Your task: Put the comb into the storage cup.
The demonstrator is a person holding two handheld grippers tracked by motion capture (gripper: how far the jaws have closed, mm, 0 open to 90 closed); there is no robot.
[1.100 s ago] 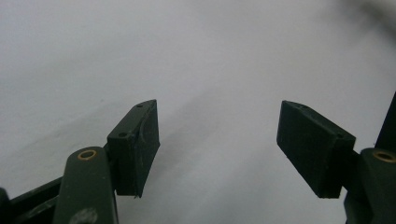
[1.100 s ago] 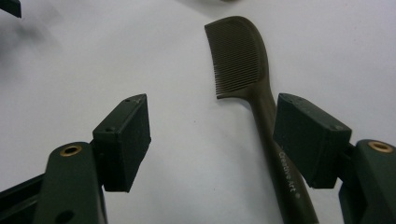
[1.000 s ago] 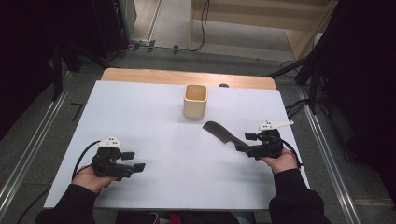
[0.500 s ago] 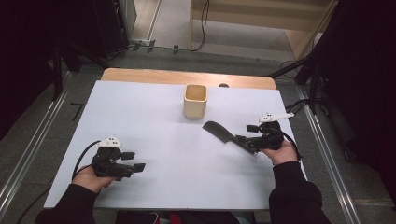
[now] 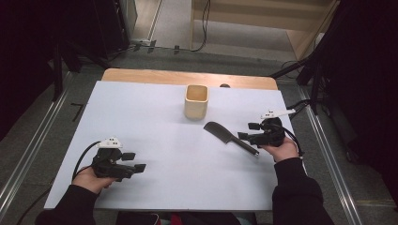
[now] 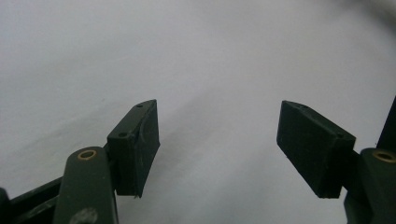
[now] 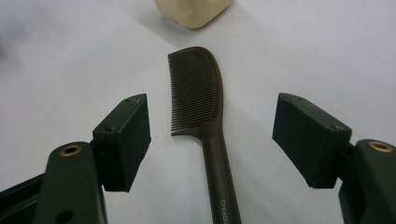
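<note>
**Right hand-held gripper poised over the comb, jaws apart**

At the near left of the white worktop (image 5: 164, 187), the left hand-held gripper (image 5: 136, 168) rests in the person's left hand (image 5: 91, 178), low over the sheet and pointing right; in the left gripper view its two black jaws stand wide apart with bare white surface between them; a black cable loops from its back toward the near edge. On the right side, a little farther in, the right hand-held gripper (image 5: 242, 136) sits in the person's right hand (image 5: 284, 149), pointing left, with a white plate on top; its jaws are also spread, gripping nothing. The long dark brown plastic comb (image 5: 230, 138) lies flat on the worktop just left of that gripper, its handle end nearest the jaws and its toothed head angled away toward the far left; in the right gripper view the comb's (image 7: 205, 116) handle runs up between the two open jaws, clear of both, with the teeth facing the view's left; faint embossed lettering shows on the handle, too small to read. Beyond the comb's head, near the middle far part of the worktop, stands a pale wooden square cup (image 5: 196, 101), upright and open at the top, close to the comb but not touching it.
</note>
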